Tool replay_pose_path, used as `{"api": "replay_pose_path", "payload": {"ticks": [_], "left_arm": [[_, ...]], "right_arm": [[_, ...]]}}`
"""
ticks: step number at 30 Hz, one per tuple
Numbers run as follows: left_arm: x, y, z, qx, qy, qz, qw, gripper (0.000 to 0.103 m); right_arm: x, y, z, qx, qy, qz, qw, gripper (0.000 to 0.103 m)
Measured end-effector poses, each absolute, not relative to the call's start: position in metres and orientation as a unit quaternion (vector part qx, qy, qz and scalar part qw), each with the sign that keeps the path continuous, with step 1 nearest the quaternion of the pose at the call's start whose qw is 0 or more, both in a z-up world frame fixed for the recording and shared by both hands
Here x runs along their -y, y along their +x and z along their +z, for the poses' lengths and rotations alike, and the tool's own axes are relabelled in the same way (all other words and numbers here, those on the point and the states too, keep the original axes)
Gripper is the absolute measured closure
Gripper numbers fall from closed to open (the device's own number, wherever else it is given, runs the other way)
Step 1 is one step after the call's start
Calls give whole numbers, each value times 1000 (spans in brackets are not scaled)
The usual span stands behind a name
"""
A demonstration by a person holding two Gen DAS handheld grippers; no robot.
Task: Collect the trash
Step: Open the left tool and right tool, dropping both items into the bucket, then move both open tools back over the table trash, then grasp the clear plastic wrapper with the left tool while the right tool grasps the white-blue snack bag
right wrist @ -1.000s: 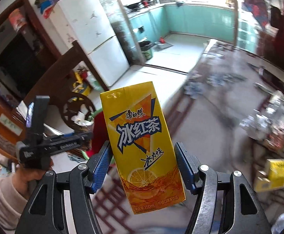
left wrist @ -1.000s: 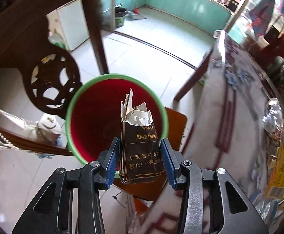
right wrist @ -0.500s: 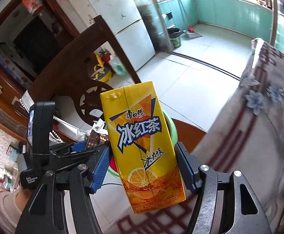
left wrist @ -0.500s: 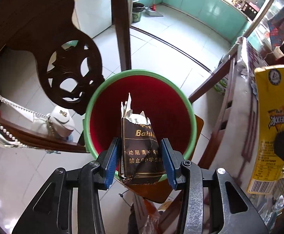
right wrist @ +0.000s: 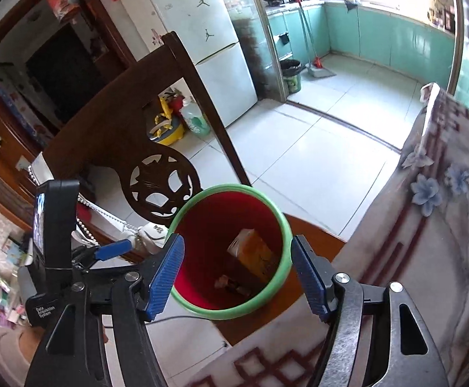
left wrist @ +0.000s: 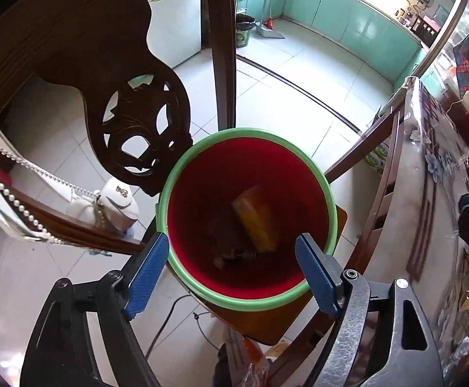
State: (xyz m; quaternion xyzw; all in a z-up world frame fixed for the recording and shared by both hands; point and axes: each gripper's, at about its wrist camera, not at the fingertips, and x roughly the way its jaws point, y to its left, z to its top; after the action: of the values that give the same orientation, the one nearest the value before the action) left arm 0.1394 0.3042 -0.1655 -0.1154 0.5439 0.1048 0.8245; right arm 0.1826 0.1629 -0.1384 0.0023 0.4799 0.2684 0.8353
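Claws: left claw (left wrist: 231, 269) and right claw (right wrist: 237, 275) both gape empty above bin (left wrist: 170, 225); yellow carton (left wrist: 256, 222) lies inside. Lift straight clear of rim.

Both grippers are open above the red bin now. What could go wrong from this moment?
1. The red bin stands on a chair seat, not on the floor; the left gripper sits near its green rim and might tip it.
2. The right gripper hangs beside the tablecloth; withdrawing could snag the cloth.
3. The yellow carton leans inside the bin; later trash may stack unevenly.
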Motion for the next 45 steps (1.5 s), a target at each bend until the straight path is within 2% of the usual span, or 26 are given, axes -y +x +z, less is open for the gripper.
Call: {"api": "replay_pose_path", "payload": {"ticks": [7,17,29,34,42,44,45], "left_arm": [[-280,132,-151,-530,-92,91,838,22],[-200,111,-134,-518,-50,24,854,22],[-50,48,-123,-516,22,-183,837,20],[34,4,-133,-508,109,-327,789,17],[118,-33,-165,-518,219,-388,730,17],[125,-31,-174,-532,222,-386,721,18],[127,-30,-177,-539,216,-387,716,26]], "right_arm": [[-131,153,-105,-459,-14,249,853,35],[-45,87,-79,-450,6,206,869,35],[148,-16,-101,-500,15,47,865,35],[243,-48,-110,-527,38,-35,848,35],[311,-76,-127,-546,63,-81,831,35],[315,-78,-130,-550,78,-75,828,35],[318,-80,-132,-553,89,-70,825,35]]}}
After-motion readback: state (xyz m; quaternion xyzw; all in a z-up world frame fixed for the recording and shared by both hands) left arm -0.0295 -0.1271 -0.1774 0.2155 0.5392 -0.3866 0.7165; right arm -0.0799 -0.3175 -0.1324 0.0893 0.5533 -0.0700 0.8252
